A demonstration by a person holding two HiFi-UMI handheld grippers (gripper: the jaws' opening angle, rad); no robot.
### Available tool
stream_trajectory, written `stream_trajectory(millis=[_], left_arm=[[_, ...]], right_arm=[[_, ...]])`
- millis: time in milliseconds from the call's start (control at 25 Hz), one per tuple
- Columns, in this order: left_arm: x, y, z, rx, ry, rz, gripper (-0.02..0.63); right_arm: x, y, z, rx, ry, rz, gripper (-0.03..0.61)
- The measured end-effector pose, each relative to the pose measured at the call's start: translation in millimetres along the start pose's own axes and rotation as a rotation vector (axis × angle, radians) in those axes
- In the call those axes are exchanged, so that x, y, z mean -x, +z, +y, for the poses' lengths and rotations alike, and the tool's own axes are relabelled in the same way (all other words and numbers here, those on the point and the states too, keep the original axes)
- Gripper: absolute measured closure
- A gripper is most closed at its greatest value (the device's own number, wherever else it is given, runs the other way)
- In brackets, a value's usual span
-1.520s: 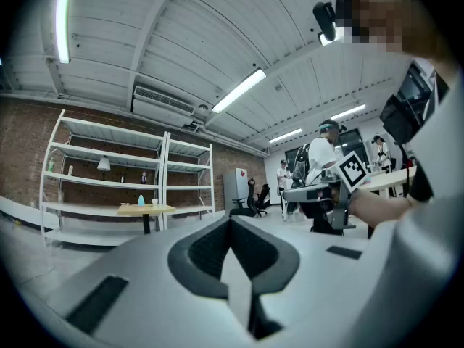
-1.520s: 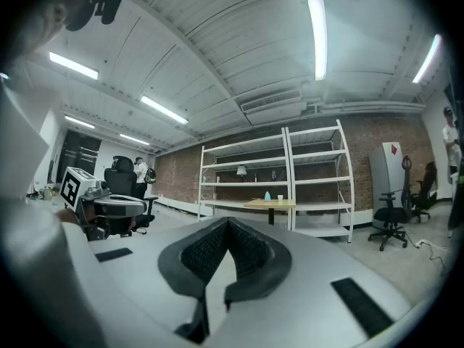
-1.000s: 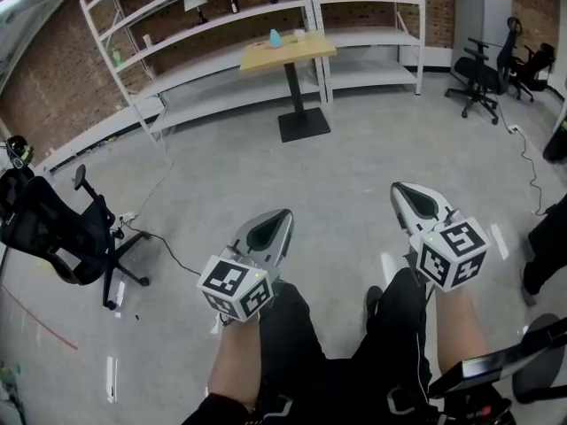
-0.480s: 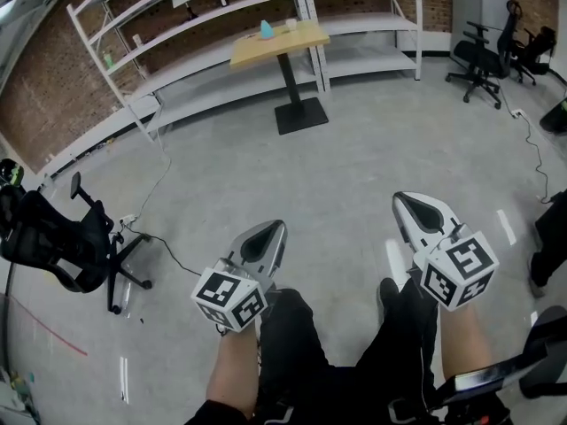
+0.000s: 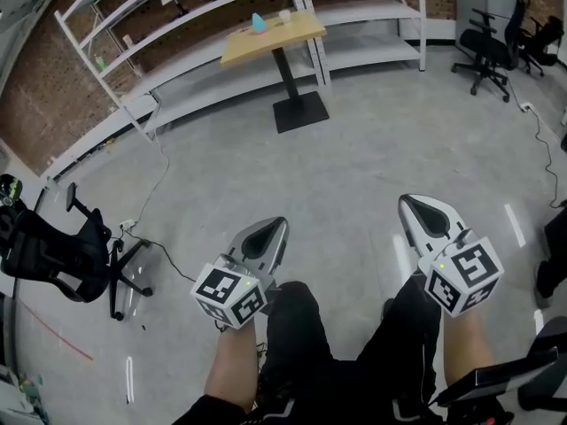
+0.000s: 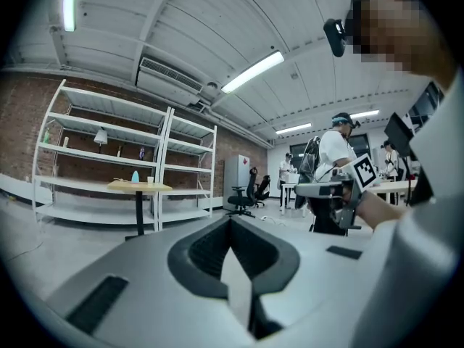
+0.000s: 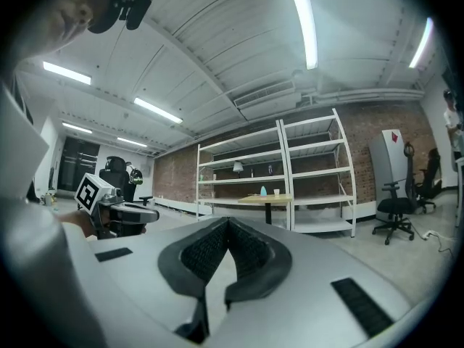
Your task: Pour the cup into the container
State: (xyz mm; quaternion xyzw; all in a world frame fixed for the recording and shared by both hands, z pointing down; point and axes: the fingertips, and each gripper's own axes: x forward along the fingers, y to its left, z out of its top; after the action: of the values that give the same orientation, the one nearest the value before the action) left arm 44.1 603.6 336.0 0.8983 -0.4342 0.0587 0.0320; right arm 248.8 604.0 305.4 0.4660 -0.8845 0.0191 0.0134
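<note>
With my left hand-held gripper [image 5: 266, 235] and right hand-held gripper [image 5: 420, 212] both closed and empty, I could knock over what looks like the cup [image 5: 283, 14], far off on the desk [image 5: 266, 44], upper centre.

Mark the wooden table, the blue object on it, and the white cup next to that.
wooden table [image 5: 275, 42], head view, bare part of the tabletop.
blue object [image 5: 258, 23], head view, middle of its body.
white cup [image 5: 283, 15], head view, its side wall.
</note>
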Motion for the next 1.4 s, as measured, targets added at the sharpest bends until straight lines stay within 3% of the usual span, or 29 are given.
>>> stream_trajectory(millis=[320,600,1000,1400], left_arm=[[-37.9,57.5,30.9,-0.045,0.006,-0.103,0.612],[-74.4,54.3,101.9,-0.019,0.052,-0.116,0.612],[-174.5,65.3,196.8,-0.007,0.050,-0.115,0.612],[-302.9,99.4,298.8,-0.052,0.041,-0.119,0.612]], right_arm=[[-55.6,35.6,-24.9,0.063,0.043,-0.040,0.577],[-141.7,42.8,-49.2,0.078,0.074,-0.036,0.577],[-262.6,52.6,-113.1,0.075,0.084,-0.040,0.577],[-400.4,66.6,-206.1,0.065,0.081,-0.079,0.577]])
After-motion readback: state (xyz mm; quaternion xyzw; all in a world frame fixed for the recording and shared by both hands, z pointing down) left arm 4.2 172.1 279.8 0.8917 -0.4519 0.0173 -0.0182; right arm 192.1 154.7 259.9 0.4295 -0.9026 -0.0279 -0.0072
